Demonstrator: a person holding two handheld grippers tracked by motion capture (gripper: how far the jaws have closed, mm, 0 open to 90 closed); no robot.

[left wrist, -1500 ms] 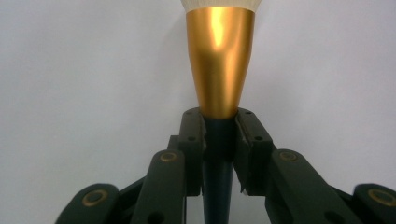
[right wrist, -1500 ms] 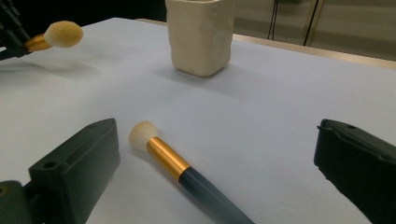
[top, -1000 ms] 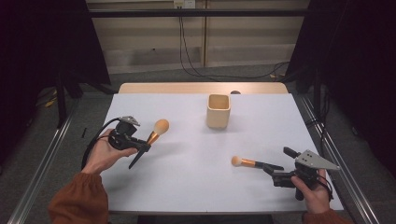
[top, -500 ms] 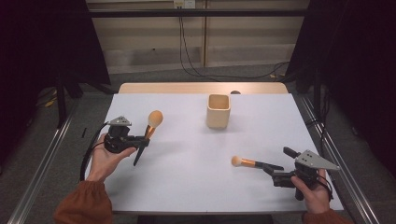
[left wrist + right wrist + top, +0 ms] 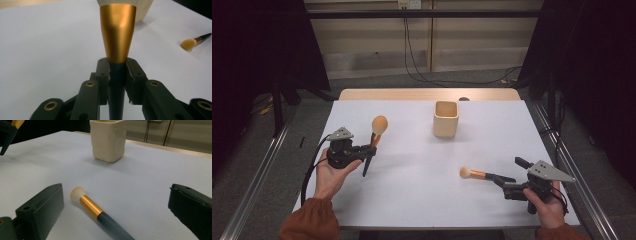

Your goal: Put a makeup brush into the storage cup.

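**Op:** White table top (image 5: 412,195), dark curtains on both sides, cables down the back wall. I've got two makeup brushes and a cream cup (image 5: 446,119) standing upright toward the far middle.

**Checker:** Left side first?

**Op:** My left gripper (image 5: 368,148) is clamped tight on the big brush (image 5: 375,136). In the left gripper view the pads pinch its dark handle (image 5: 117,82) right under the gold ferrule. Brush is lifted off the table, head up, handle tip pointing down, a bit tilted. It hangs over the left part of the table, well apart from the cup.

**Checker:** Right?

**Op:** My right gripper (image 5: 508,181) has its jaws spread wide, nothing gripped. The small brush (image 5: 482,175) lies flat on the table, head pointing left in the high view. In the right gripper view its handle (image 5: 112,222) runs in between the two jaws, with clear gaps on both sides, no pad touching it.

**Checker:** Brush to cup?

**Op:** Small one is near the front right, cup farther back, apart.
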